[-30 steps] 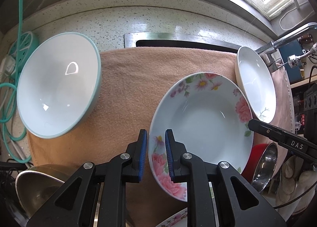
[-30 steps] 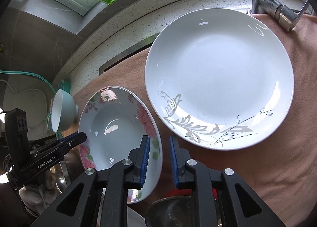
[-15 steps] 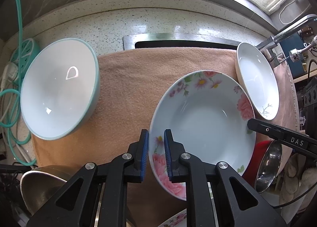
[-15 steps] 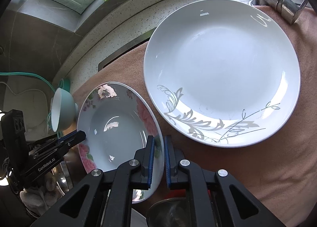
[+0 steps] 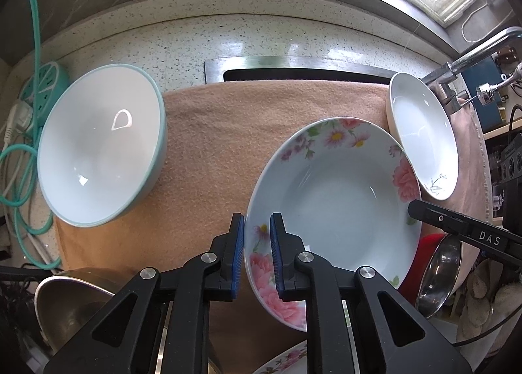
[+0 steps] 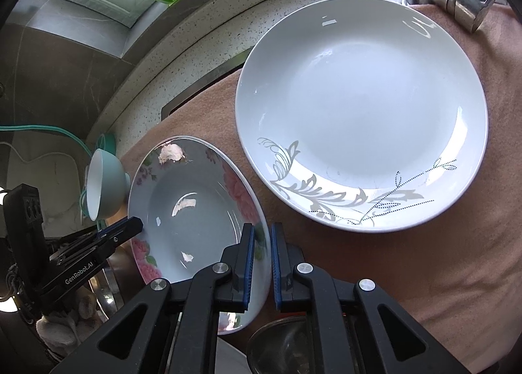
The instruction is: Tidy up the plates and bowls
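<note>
A peach towel [image 5: 208, 132] is spread over the kitchen sink. The floral plate [image 5: 339, 201] is pinched at its left rim by the left gripper [image 5: 257, 255] and at its right rim by the right gripper [image 6: 260, 264]. A white plate [image 6: 359, 110] lies just right of it.

Sitting on the peach cloth: floral plate [image 5: 339, 198], deep, pale blue-white with pink blooms round the rim, lying tilted, near rim overhanging. Resting just beside it, white plate [image 6: 359, 106] with grey leaf scrolls and dotted sprigs, lying face up. Standing well apart to the left, white bowl [image 5: 98, 145] with teal outside, tipping sideways.
</note>
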Action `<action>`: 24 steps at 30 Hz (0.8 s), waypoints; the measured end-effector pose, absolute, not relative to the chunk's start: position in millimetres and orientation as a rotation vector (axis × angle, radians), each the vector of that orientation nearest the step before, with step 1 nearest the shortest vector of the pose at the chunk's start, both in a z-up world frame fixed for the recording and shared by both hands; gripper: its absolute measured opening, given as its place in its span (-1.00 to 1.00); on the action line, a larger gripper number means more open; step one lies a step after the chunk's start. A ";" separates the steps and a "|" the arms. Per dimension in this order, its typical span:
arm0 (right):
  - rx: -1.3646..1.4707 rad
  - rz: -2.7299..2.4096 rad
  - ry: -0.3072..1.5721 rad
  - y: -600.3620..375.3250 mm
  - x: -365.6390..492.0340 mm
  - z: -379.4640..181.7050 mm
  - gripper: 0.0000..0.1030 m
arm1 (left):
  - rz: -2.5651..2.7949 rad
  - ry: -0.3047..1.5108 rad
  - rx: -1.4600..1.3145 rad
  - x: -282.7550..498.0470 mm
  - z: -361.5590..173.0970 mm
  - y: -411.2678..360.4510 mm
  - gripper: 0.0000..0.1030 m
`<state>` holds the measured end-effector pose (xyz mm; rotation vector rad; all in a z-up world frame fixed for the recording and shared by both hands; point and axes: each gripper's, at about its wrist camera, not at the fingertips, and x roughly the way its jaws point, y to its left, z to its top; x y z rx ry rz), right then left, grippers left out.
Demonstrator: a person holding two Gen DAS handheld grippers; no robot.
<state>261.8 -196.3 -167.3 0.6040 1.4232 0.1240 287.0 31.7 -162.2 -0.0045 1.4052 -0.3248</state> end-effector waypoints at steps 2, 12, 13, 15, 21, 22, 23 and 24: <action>0.614 0.127 1.421 -197.5 261.5 -166.0 -0.82 | -0.324 1.405 -0.015 287.7 -160.9 33.8 -0.73; 0.643 0.146 1.396 -195.7 259.9 -150.3 -0.82 | -0.314 1.393 -0.038 287.4 -147.8 42.4 -0.73; 0.645 0.149 1.395 -195.1 259.7 -148.9 -0.82 | -0.313 1.394 -0.043 287.1 -147.6 43.3 -0.73; 0.639 0.157 1.390 -193.8 259.2 -145.8 -0.82 | -0.307 1.391 -0.049 286.3 -145.8 44.9 -0.73; 0.631 0.178 1.380 -189.3 257.8 -138.1 -0.82 | -0.292 1.372 -0.057 279.8 -135.5 54.1 -0.73; 0.632 0.183 1.378 -188.7 257.8 -137.1 -0.82 | -0.290 1.369 -0.059 277.4 -133.2 56.2 -0.73; 0.632 0.187 1.376 -188.7 256.7 -135.4 -0.82 | -0.287 1.366 -0.059 275.5 -131.6 56.7 -0.73; 0.630 0.191 1.374 -188.2 256.1 -133.6 -0.82 | -0.284 1.363 -0.058 273.3 -129.8 57.3 -0.73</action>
